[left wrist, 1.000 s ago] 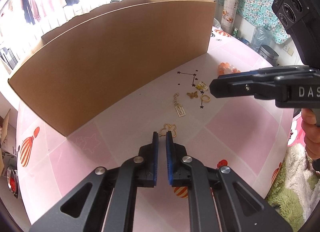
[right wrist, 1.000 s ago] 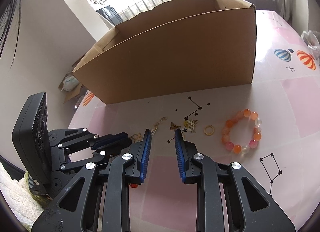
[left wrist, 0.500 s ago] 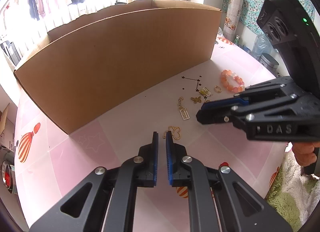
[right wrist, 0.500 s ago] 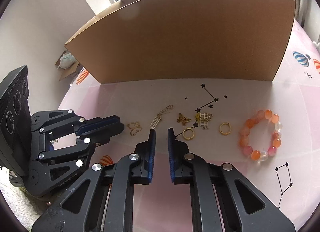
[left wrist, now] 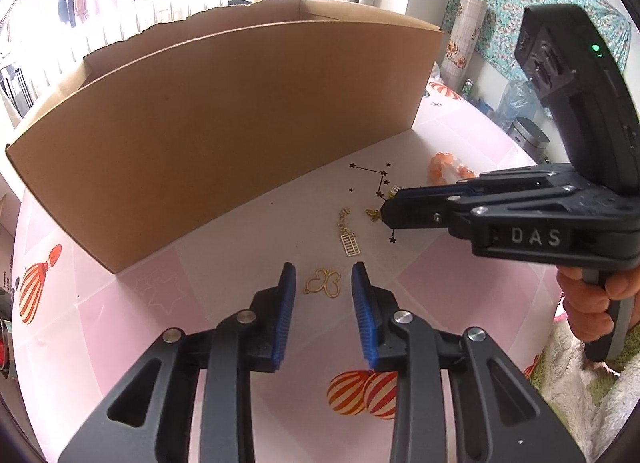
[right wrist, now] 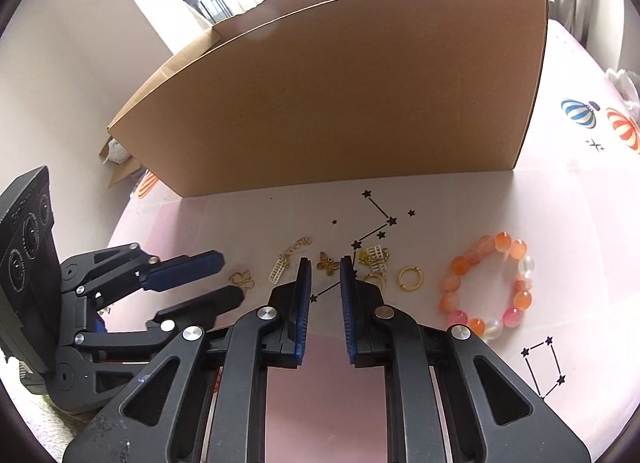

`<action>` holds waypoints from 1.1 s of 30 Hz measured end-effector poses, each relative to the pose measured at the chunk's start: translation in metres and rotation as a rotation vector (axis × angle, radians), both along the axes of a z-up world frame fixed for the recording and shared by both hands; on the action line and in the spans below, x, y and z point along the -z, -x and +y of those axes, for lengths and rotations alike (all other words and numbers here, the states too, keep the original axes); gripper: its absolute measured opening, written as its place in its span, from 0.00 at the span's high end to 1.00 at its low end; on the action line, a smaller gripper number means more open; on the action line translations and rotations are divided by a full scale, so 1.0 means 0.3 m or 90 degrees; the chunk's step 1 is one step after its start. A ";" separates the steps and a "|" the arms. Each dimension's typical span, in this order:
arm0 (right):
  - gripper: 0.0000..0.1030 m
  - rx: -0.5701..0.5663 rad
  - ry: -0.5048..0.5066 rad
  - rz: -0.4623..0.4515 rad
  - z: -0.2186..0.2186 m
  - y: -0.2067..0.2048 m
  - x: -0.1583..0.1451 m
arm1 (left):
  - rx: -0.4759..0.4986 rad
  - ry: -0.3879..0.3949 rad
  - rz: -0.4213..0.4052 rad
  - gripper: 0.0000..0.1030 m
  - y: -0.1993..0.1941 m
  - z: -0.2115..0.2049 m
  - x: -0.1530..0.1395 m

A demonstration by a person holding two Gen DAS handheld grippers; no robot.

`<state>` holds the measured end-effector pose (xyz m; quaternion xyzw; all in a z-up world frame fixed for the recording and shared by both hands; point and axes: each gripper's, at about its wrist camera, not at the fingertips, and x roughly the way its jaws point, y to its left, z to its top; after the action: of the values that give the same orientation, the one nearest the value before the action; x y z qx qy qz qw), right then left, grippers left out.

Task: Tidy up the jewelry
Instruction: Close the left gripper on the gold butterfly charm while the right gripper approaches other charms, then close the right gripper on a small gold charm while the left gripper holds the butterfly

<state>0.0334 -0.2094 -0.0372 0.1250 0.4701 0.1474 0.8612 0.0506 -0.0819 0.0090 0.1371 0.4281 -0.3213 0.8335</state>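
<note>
Since the earlier frames: left gripper [left wrist: 323,277] jaws have just been opening from pressed together to a modest spread; right gripper [right wrist: 325,266] has been sliding in over the charm row, its jaws, narrowed a moment ago, easing slightly apart again. Nothing is being pinched by either.

Handling, judged: the outline butterfly charm [left wrist: 323,284] is looking like thin gold wire or sheet, very light, stiff, lying flat on the tabletop [left wrist: 440,287]. Little height to bite; likely to be skating on the glossy cloth. Best hold is looking like across the narrow waist between the wings, pads low.

Position: in the left wrist view, the outline charm is sitting lower centre, just beyond the tips, centred in the gap. In the right wrist view, the filigree butterfly [right wrist: 328,262] is lying between the right tips, untouched. Ladder charm [right wrist: 280,269], rings [right wrist: 409,278] and bead bracelet [right wrist: 490,285] are lying alongside, cardboard box [right wrist: 360,95] behind.
</note>
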 end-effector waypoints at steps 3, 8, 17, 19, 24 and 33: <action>0.86 -0.003 -0.006 -0.004 -0.012 0.009 -0.003 | -0.001 -0.028 -0.010 0.73 0.001 -0.020 0.007; 0.86 -0.006 -0.013 -0.009 -0.043 0.025 -0.012 | 0.020 -0.059 -0.027 0.81 0.017 -0.042 0.006; 0.86 -0.005 -0.022 -0.013 -0.114 0.045 -0.032 | 0.025 -0.065 -0.022 0.85 0.021 -0.046 0.005; 0.86 -0.005 -0.022 -0.013 -0.117 0.048 -0.034 | 0.027 -0.064 -0.022 0.85 0.022 -0.047 0.009; 0.86 -0.005 -0.021 -0.013 -0.113 0.053 -0.043 | 0.026 -0.060 -0.023 0.85 0.032 -0.039 -0.001; 0.86 -0.044 0.014 -0.010 -0.049 0.060 -0.051 | 0.005 -0.049 -0.032 0.85 0.030 -0.013 -0.012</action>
<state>0.0153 -0.2241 -0.0221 0.0982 0.4688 0.1728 0.8607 0.0416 -0.0857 0.0127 0.1786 0.4189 -0.3042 0.8367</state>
